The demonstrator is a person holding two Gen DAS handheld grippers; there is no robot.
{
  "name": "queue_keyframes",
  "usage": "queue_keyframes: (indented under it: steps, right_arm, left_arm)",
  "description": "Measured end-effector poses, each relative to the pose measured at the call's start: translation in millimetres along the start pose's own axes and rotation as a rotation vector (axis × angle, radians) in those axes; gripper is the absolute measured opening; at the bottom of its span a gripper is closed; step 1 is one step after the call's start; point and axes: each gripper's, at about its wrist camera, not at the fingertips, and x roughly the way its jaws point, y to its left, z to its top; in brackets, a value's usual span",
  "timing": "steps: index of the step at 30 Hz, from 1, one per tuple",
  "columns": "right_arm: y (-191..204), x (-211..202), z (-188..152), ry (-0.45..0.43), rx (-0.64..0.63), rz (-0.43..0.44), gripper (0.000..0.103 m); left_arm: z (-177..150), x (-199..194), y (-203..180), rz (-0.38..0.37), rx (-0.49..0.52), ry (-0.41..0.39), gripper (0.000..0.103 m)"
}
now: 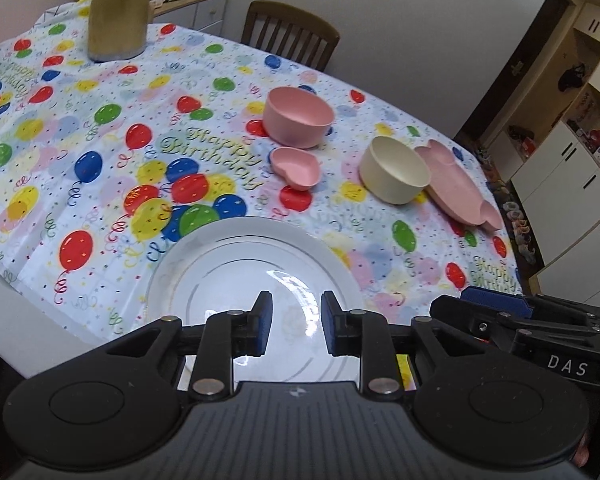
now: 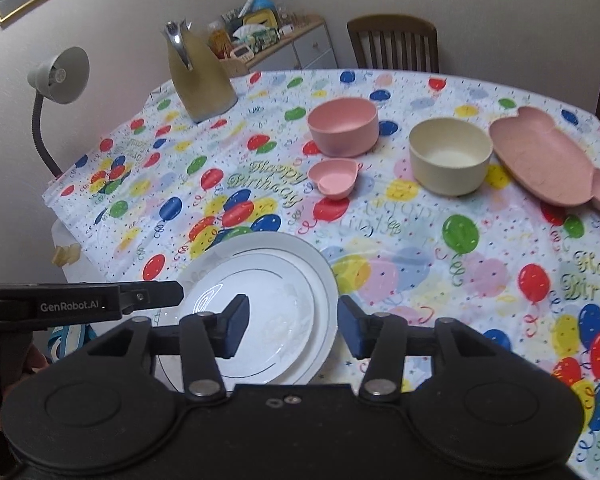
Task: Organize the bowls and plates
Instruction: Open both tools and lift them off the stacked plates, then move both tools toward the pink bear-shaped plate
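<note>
White plates [image 2: 260,308] stacked under our tools; left tool [image 1: 294,322] and right tool [image 2: 290,326] part-open, empty. Bowls [image 2: 450,154] ahead unsorted.

The near part of the white plates [image 2: 284,296] lies hidden behind the right tongs [image 2: 292,326]; the left view shows one rim only, so the plates [image 1: 236,264] there cannot be counted. Beyond the left tongs [image 1: 296,322], the jug [image 1: 116,20] is cut off at the top edge. The clutter on the far cabinet [image 2: 256,36] is too small to tell.
</note>
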Motion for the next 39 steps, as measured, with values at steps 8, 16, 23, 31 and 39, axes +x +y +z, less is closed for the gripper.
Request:
queue_keyframes:
  steps: [8,16,23,31,39]
  right_arm:
    - [-20,-48,-6,-0.112,-0.025,-0.044,0.065]
    - [-52,-88,-10,-0.181,-0.003,-0.12,0.09]
    - [-75,-109,-9,-0.237,0.006,-0.206,0.102]
    - [-103,-107,1,-0.261,0.059,-0.293,0.103]
    - [-129,-79,28,-0.24,0.111,-0.391,0.103]
  left_arm:
    - [-6,-13,-49,-0.019,0.056,-0.065,0.058]
    - [-2,-13,-101,-0.043,0.119,-0.114,0.073]
    - [10,0,-140,-0.074,0.185,-0.13,0.079]
    - [37,37,-164,-0.095,0.261,-0.115,0.082]
    - [89,88,-182,-0.127,0.348,-0.08,0.082]
